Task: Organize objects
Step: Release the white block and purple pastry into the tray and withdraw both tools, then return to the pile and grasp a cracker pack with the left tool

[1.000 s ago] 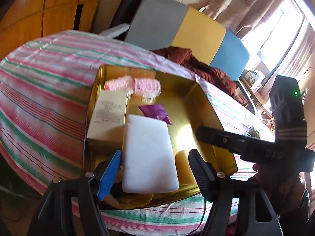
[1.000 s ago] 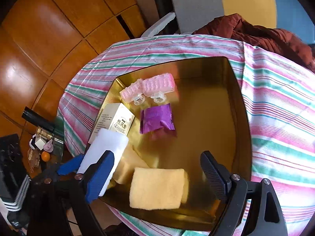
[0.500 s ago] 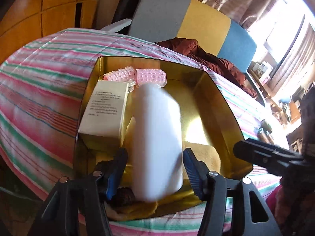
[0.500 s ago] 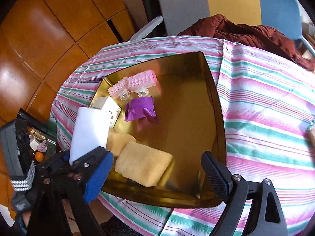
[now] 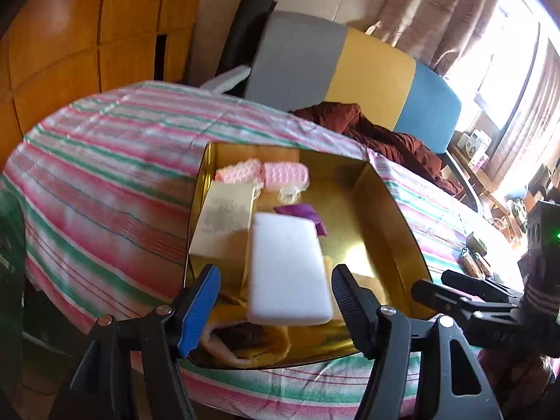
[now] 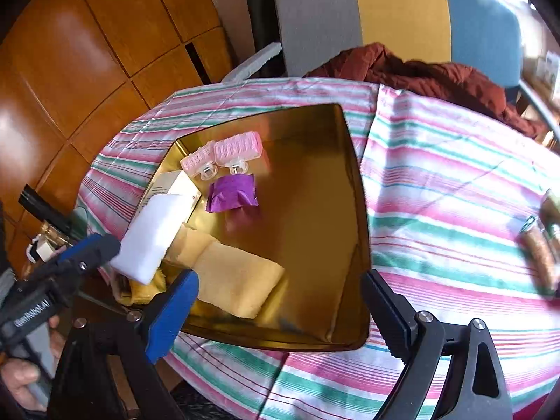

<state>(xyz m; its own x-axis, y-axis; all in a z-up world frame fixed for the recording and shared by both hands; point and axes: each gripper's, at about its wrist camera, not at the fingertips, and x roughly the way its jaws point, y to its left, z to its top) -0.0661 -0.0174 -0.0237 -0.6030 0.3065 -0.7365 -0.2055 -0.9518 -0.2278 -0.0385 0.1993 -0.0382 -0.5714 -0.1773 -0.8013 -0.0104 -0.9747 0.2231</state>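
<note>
A gold tray [image 5: 385,210] [image 6: 315,210] sits on the striped tablecloth. It holds two pink hair rollers [image 5: 285,175] [image 6: 238,147], a purple packet [image 6: 232,194], a cream box [image 5: 224,217] and folded yellow towels [image 6: 238,283]. A white sponge block [image 5: 287,269] [image 6: 157,234] rests tilted on the box and towels at the tray's near left corner. My left gripper [image 5: 276,280] is open around its near end, with a gap on the blue finger's side. My right gripper [image 6: 280,280] hangs open over the tray's near rim, holding nothing.
A chair with a grey, yellow and blue back [image 5: 350,70] stands behind the table, with a maroon cloth [image 6: 420,70] draped at the far edge. Small items [image 6: 542,252] lie on the cloth at the right. Wooden panels fill the left side.
Half a second ago the sponge stood raised between my left fingers; now it lies flatter on the towels. Both grippers have drawn back from the tray.
</note>
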